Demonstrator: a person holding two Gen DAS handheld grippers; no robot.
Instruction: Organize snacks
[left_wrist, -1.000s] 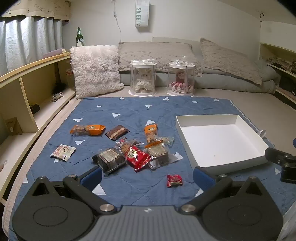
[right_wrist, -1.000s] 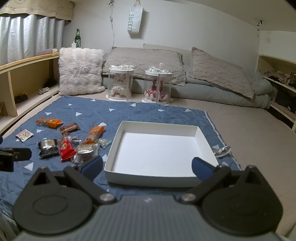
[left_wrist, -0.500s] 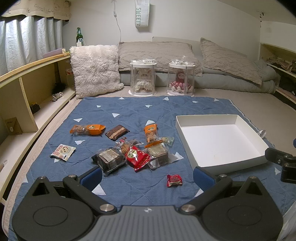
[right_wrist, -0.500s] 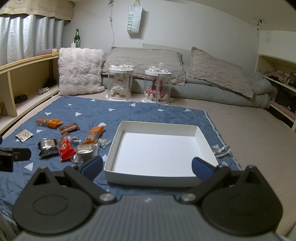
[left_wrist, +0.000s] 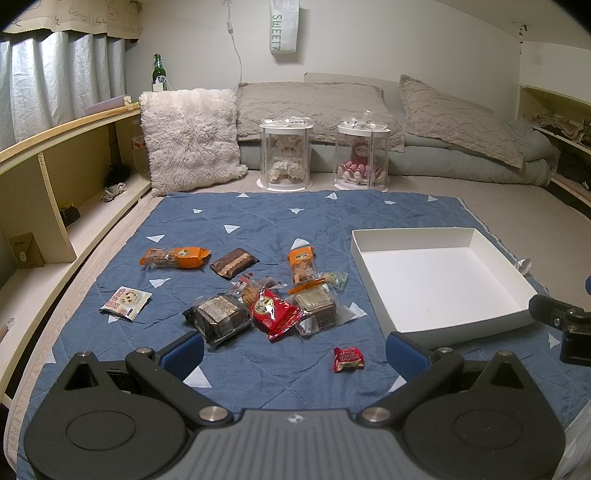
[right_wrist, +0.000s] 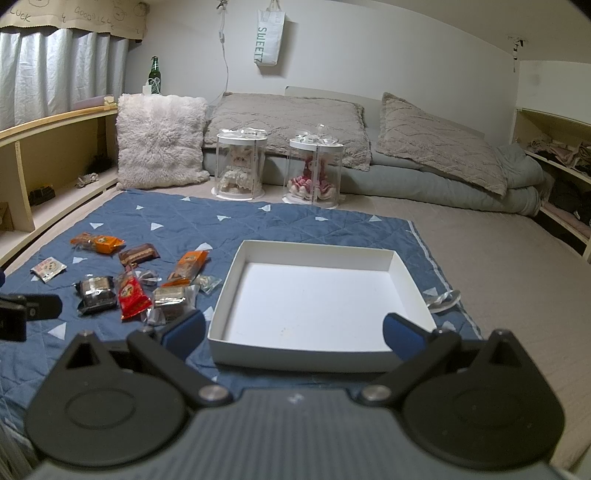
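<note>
Several wrapped snacks lie on the blue quilted mat (left_wrist: 258, 221): a red packet (left_wrist: 275, 313), a dark cake pack (left_wrist: 218, 319), an orange biscuit pack (left_wrist: 173, 257), a brown bar (left_wrist: 233, 262) and a small red candy (left_wrist: 348, 359) nearest me. An empty white tray (left_wrist: 517, 317) (right_wrist: 225, 291) sits to their right. My left gripper (left_wrist: 294, 355) hovers open just behind the small candy, holding nothing. My right gripper (right_wrist: 293, 334) hangs open over the tray's near wall, holding nothing.
Two clear doll cases (left_wrist: 286, 157) (left_wrist: 362, 157) stand beyond the mat, with a fluffy pillow (left_wrist: 190, 136) and grey bedding (right_wrist: 436, 162) behind. Wooden shelves (left_wrist: 48, 206) run along the left. A white cookie packet (left_wrist: 125, 301) lies apart at the mat's left.
</note>
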